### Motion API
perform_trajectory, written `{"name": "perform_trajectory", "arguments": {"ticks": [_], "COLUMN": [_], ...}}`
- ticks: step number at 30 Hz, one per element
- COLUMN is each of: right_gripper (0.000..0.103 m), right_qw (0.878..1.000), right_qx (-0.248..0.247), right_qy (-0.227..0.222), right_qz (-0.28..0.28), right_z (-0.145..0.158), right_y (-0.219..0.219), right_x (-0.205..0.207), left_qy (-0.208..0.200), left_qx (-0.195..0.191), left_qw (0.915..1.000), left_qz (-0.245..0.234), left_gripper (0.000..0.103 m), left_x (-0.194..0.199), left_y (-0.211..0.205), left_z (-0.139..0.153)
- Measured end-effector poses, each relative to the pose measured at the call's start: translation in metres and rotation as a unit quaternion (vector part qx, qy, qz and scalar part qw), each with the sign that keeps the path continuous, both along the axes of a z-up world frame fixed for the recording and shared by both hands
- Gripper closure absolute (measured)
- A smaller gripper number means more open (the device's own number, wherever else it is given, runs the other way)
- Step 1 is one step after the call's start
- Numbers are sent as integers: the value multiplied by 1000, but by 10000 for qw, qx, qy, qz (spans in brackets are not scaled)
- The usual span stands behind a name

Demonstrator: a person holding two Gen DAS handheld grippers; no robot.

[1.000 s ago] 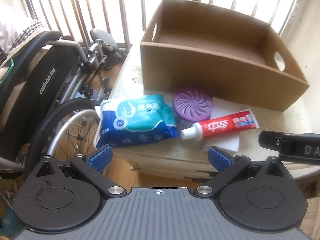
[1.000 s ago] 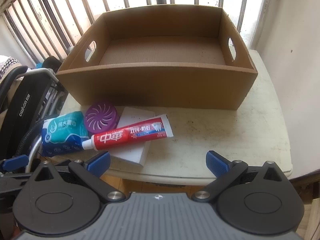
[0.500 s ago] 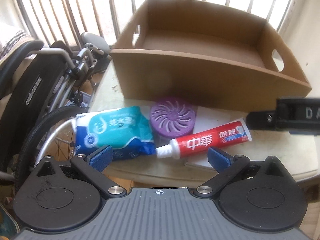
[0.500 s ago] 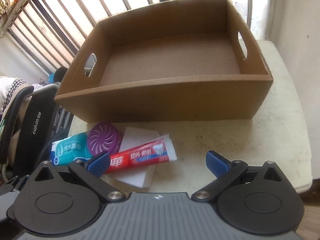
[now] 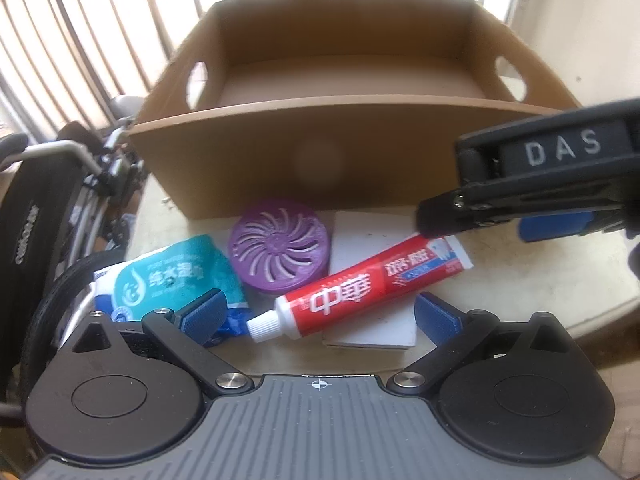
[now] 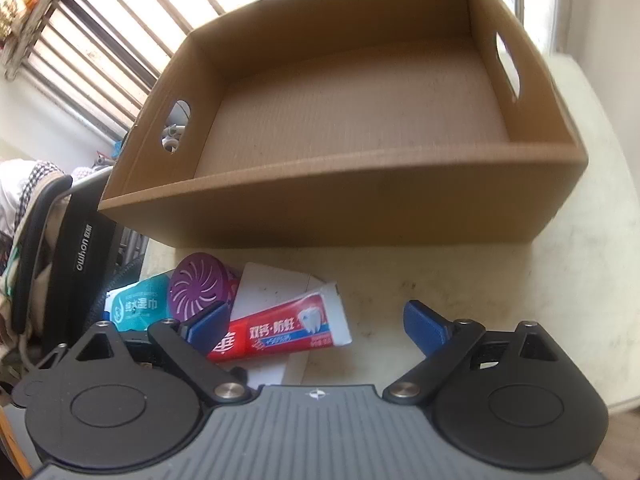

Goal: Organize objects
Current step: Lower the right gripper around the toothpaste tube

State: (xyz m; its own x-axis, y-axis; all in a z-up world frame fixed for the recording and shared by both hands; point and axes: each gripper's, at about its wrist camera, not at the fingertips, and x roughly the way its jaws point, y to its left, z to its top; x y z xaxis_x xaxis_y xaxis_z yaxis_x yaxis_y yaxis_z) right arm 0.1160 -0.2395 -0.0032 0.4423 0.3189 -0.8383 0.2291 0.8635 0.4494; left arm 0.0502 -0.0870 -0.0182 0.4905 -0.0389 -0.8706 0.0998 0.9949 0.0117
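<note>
We log the toothpaste tube [image 5: 362,288], red w/ white cap, lying at an angle on a flat white box [image 5: 374,280] on the table [image 5: 560,280], cap end toward the near edge, crimped end toward the cardboard box [image 5: 304,160]. Just beside it on the left: purple round air freshener [image 5: 279,250], touching or nearly touching the tube, we cannot tell which. Left of that, a teal-and-blue pack of wet wipes [image 5: 168,280] at the table's left edge, partly hidden behind a fingertip.

Cardboard box stands upright behind all four items, open top, handle cutouts in both side walls; we see only bare cardboard floor inside in the right wrist view [image 6: 352,120].

Left gripper [image 5: 318,314]: jaws spread wide, nothing between the pads, the toothpaste cap end lying between the two fingertips in the view. Right gripper [image 6: 316,322]: jaws likewise released, holding nothing; its left pad sits over the tube and the air freshener in the view. In the left wrist view the right gripper comes in from the right, above the tube's crimped end; contact — cannot tell.

Wheelchair [image 5: 48,216] left of the table; window bars [image 5: 100,32] behind the cardboard box.
</note>
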Motion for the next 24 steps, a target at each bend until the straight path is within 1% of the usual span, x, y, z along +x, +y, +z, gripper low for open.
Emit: {"name": "perform_trajectory", "arguments": {"ticks": [3,5,8,10,13,15,17,19,24], "right_gripper": [12,16,19,21,23,26,31,32,35], "right_qw": [9990,9973,9943,9930,9929,9915,9900,9892,9853], "right_qx": [319,569,788,878,841,934,1050,1084,1328], "right_qy": [136,213,299,267,246,290,309,324,380], "right_qz": [-265,-411,-646,-741,-799,-854,-890,-932,-1003], "right_z": [-5,-10,-18,-21,-23,-25,-26,-28,-36], "right_y": [-3,-5,-6,-6,-3,-2,-2,-1,-1], "right_x": [-2,-3,-5,-6,-8,-9,-10,-8,-6], "left_qy": [-1,-30,4,38,104,142,221,276,396], "left_qx": [20,56,110,53,-31,-103,-169,-227,-230], "left_qw": [9997,9993,9987,9987,9986,9986,9984,9982,9980], "left_qz": [-234,-374,-494,-500,-517,-509,-502,-480,-435], "left_gripper": [5,5,5,5,5,5,5,5,5], "left_x": [1,2,4,6,7,8,9,10,9], "left_y": [-2,-3,-4,-3,1,4,5,6,5], "left_z": [2,2,-2,-5,-7,-8,-10,-13,-19]}}
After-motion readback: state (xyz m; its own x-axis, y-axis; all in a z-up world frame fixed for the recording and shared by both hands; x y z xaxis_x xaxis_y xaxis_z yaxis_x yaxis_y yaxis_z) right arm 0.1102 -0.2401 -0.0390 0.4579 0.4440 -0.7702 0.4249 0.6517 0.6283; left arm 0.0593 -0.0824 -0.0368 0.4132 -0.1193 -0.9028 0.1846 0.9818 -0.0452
